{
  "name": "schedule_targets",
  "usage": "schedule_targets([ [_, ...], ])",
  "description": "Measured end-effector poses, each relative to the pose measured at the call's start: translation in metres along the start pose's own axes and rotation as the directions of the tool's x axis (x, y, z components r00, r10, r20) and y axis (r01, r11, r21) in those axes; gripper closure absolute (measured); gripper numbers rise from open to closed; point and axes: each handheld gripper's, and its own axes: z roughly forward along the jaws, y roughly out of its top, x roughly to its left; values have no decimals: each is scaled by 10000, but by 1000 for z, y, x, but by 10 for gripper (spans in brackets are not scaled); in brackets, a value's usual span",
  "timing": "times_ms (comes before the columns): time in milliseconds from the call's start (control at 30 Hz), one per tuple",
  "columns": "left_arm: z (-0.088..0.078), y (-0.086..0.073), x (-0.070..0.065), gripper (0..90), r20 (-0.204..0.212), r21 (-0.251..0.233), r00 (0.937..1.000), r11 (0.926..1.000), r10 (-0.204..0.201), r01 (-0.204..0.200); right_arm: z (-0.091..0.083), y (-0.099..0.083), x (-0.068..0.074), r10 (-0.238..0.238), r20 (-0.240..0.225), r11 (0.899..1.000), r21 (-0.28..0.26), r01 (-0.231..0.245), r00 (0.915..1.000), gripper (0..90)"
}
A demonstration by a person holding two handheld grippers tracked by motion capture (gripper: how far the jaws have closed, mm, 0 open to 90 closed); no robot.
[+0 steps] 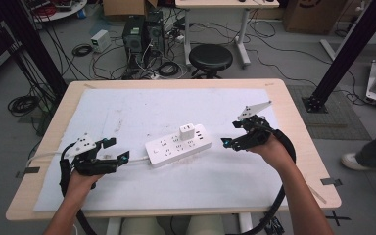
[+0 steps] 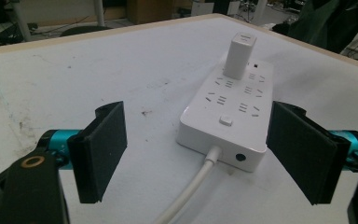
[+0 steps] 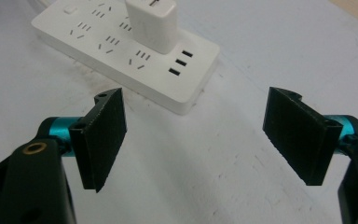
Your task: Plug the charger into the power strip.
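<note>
Tabletop (image 1: 293, 161) carries a white power strip (image 1: 178, 146) at centre, charger (image 1: 187, 131) plugged in near its right end. Left tool (image 1: 119, 151) and right tool (image 1: 230, 134) flank it, both wide, empty. Pulling the charger unbraced could drag the strip.

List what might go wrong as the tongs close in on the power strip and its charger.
The power strip lies loose on the white mat; pulling the charger may lift the strip if the open left tongs do not pin it. The right tongs approach near the strip's end and could push it askew.
</note>
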Motion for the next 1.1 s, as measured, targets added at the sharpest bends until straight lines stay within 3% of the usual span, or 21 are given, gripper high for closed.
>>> schedule_targets([
  [467,-3,3,-3,203,-68,-38,9999,10000,89,-90,-19,-40,13,867,916,9921,-987,-776,9920,218],
  [767,-2,1,-5,203,-94,-59,9999,10000,45,-46,-28,-50,11,1239,1309,9870,-1189,-1085,9836,217],
  [1100,-5,-1,-2,203,-300,-18,9995,10000,-22,21,-24,-60,13,1501,1374,9839,-1181,-1342,9791,217],
])
